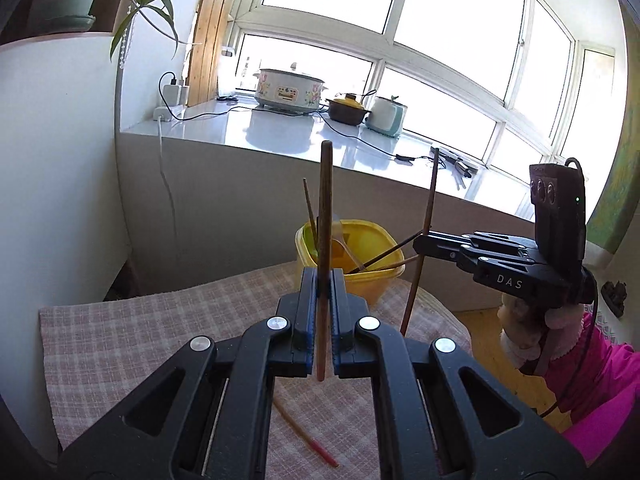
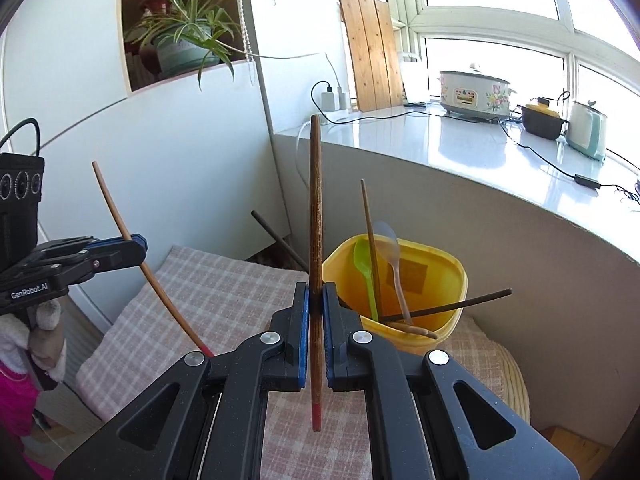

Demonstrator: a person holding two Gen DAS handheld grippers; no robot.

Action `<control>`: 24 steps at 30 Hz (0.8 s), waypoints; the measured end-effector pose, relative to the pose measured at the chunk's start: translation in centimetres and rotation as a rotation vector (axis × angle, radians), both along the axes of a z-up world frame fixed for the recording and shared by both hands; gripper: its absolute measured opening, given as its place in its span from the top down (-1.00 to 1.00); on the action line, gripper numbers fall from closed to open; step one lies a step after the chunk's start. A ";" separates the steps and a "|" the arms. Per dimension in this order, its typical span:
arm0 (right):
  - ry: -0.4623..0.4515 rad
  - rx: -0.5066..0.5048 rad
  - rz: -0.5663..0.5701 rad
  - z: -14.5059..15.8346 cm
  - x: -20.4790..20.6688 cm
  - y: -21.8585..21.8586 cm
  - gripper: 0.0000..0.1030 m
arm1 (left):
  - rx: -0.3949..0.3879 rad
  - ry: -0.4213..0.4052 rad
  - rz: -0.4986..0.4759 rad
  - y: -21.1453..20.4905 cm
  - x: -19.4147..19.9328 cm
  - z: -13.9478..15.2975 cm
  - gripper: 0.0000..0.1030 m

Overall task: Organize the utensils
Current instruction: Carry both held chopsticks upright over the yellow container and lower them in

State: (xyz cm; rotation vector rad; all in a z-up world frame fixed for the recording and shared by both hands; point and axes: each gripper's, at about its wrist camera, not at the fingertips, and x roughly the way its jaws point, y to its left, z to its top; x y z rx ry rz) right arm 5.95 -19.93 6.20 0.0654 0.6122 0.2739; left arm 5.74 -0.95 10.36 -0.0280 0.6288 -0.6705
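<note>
**Inspector:** Left wrist view, nearest item first. The left gripper [image 1: 323,280] is clamped on a brown chopstick [image 1: 324,216], which stands nearly upright between the pads, long axis vertical, lower end hanging free above the checked cloth [image 1: 140,332]. Confirm from your side.

**Second:** Confirmed. In the right wrist view the right gripper [image 2: 316,300] is likewise clamped on a red-tipped chopstick [image 2: 316,208], upright, red tip pointing down, plain end up. Both sticks are held clear of the cloth.

**Inspector:** Anything loose nearby?

**Second:** One more stick [image 1: 308,434] lies flat on the cloth near its front edge, below your gripper, red end toward the front right. It looks unsorted.

**Inspector:** Further back?

**Second:** The yellow container [image 2: 440,272] sits at the far right corner of the cloth. Inside it: a green spoon [image 2: 366,268], a clear spoon [image 2: 394,256], a leaning upright stick, a dark stick [image 2: 460,304] slanting out over the right rim, and a pale stick lying low.

**Inspector:** Assessment of progress?

**Second:** Well along, I judge. Several utensils are already in the container. Remaining: the two held chopsticks, each to go in lower end first, and the stick on the cloth. The dark slanting stick may obstruct entry.

**Inspector:** Beyond that?

**Second:** White counter [image 2: 460,148] with pots under the window.
</note>
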 end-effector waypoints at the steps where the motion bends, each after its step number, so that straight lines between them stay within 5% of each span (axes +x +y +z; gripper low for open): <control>1: -0.008 0.010 -0.009 0.3 0.0 -0.4 0.90 | -0.001 -0.007 -0.008 -0.5 0.1 0.2 0.93; 24: -0.141 0.081 -0.114 5.0 1.9 -4.6 0.90 | -0.036 -0.154 -0.053 -8.3 4.0 3.6 0.93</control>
